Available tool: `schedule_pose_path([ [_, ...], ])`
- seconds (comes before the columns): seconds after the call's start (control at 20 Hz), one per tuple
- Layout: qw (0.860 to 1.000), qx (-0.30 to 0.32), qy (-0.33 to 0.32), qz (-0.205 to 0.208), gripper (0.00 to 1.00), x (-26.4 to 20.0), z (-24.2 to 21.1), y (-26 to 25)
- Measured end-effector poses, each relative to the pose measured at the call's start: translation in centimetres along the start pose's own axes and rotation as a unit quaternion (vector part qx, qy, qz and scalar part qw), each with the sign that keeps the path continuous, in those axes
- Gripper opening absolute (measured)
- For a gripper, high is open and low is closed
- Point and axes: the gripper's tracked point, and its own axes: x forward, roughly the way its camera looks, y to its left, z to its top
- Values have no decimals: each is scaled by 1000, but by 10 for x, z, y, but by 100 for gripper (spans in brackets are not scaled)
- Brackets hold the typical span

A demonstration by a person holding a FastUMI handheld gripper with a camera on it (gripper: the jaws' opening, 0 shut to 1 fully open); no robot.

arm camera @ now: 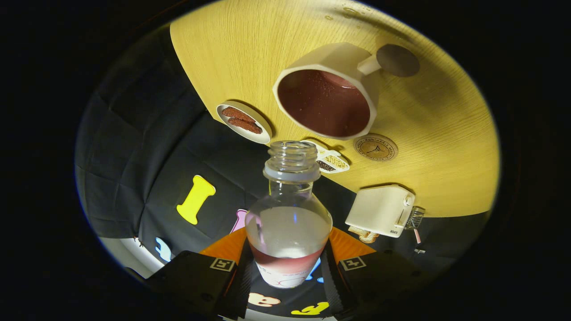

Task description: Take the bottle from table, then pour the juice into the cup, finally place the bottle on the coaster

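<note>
My gripper (287, 267) is shut on a clear plastic bottle (288, 223), both fingers pressing on its lower body. The bottle has no cap, its open neck points ahead, and a little red juice lies low in it near the fingers. The whole view is rolled over, so the wooden table (446, 169) stands tilted beyond the bottle. Just beyond the bottle's mouth sits a white faceted cup (330, 96) with dark red juice in it. A round wooden coaster (375, 147) lies right beside the cup. A darker round coaster (398, 60) lies past the cup's handle.
A small white plate with brown snacks (243, 122) sits near the table's edge. A little divided dish of grains (332, 161) lies close to the bottle's mouth. A white toaster-like box (381, 210) stands at the table's edge beside the bottle.
</note>
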Motion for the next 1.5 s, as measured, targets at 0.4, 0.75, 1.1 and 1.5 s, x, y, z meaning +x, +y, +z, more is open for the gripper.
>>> schedule_pose_path([
  [0.4, 1000, -4, -2, -6, 70, 2, -1, -4],
  [0.75, 1000, -16, 3, -11, 70, 4, -5, -11],
  [1.1, 996, -88, 5, 5, 70, -4, -15, -11],
  [1.5, 943, -332, 28, -7, 69, -35, -49, -2],
])
